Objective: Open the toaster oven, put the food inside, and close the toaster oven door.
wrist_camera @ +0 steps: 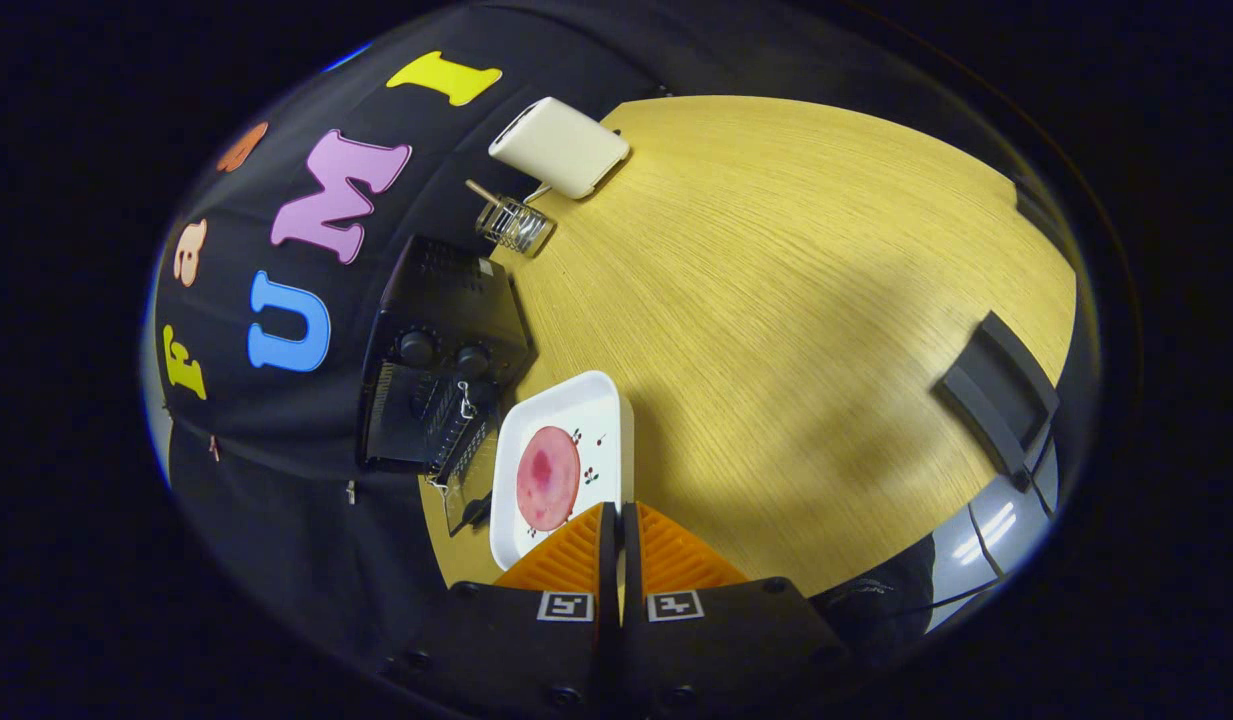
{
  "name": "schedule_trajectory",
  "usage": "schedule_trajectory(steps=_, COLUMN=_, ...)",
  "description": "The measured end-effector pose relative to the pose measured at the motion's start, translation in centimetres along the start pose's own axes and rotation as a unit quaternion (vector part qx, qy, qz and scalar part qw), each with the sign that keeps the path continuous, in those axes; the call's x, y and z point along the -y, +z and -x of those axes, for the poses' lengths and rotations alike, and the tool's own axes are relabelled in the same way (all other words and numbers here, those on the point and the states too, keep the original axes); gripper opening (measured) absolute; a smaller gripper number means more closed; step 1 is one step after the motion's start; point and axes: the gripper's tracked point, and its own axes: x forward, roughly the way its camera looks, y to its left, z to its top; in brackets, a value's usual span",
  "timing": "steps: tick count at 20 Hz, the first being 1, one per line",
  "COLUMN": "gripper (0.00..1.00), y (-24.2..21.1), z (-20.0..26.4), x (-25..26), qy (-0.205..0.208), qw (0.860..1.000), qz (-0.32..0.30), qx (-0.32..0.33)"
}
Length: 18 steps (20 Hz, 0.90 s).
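Note:
A black toaster oven (438, 330) stands against the booth wall, with two knobs on its front. Its glass door (466, 480) hangs open, and the wire rack shows inside. A white square plate (586, 410) carries a round pink slice of food (548, 477) and lies beside the open door, just ahead of my fingers. My gripper (619, 525) has its fingers pressed nearly together over the plate's near rim, which runs into the thin gap between them.
The wooden table (776, 300) stretches away past the plate. Beyond the oven stand a wire-wrapped glass holder (514, 225) with a stick in it and a cream box-shaped appliance (561, 145). A dark grey bracket (996, 395) sits at the table's far side.

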Motion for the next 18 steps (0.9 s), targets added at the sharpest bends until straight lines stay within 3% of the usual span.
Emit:
schedule_trajectory(steps=7, gripper=0.05, y=-2.0, z=0.4, x=-5.1, qy=0.036, qw=0.999, qz=-0.029, qx=0.022)
schedule_trajectory(steps=18, gripper=0.05, y=-6.2, z=-7.4, x=-16.5, qy=0.086, qw=0.996, qz=-0.007, qx=0.003)
